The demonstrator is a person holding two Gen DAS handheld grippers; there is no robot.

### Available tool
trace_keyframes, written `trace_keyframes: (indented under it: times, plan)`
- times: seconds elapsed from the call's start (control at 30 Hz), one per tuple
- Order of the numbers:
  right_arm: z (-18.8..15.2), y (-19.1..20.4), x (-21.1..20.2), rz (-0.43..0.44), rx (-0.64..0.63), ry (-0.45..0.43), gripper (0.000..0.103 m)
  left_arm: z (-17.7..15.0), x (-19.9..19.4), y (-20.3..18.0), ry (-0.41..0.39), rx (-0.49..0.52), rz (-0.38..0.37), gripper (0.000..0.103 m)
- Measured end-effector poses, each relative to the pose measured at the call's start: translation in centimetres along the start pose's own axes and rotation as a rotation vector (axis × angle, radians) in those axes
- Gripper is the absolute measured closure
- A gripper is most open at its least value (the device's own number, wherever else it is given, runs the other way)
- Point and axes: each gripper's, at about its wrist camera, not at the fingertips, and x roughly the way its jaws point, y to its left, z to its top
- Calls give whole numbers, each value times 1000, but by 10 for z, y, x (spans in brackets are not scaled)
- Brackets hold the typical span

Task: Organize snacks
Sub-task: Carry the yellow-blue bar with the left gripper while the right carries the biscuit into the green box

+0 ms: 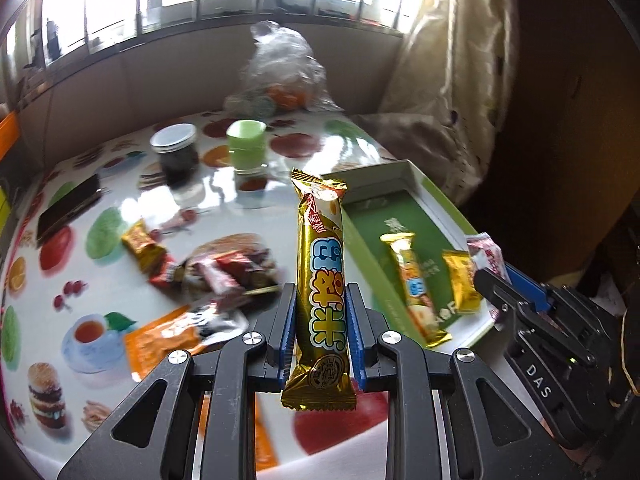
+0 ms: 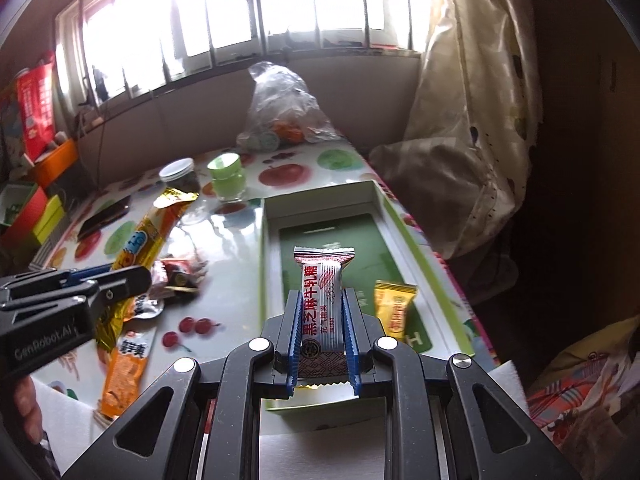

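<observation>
My left gripper is shut on a long gold snack bar, held upright over the table's near side. To its right lies a green box tray holding another gold bar and a small yellow packet. My right gripper is shut on a white-and-red candy packet above the tray's near end, beside the yellow packet. Each gripper shows in the other's view: the right gripper and the left gripper. Loose snacks and an orange packet lie on the table.
At the back of the fruit-print table stand a white-lidded jar, a green cup and a clear plastic bag. A dark flat object lies at the left. A curtain hangs beyond the tray; boxes crowd the left.
</observation>
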Motion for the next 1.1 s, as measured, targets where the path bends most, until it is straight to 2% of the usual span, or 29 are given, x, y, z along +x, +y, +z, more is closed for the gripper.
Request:
trace_keyframes:
  times: [0.37,0.67,1.1]
  plan:
    - [-1,-27,10,-36,23,22,85,5,23,-36,34,45,-53,79]
    - [-5,-40,31,-39,35,74,85,1,53,-55,110,45,-111,79]
    - [-10,-49,56,-38,34,123,85,2,76,-72,159,65,-136,79]
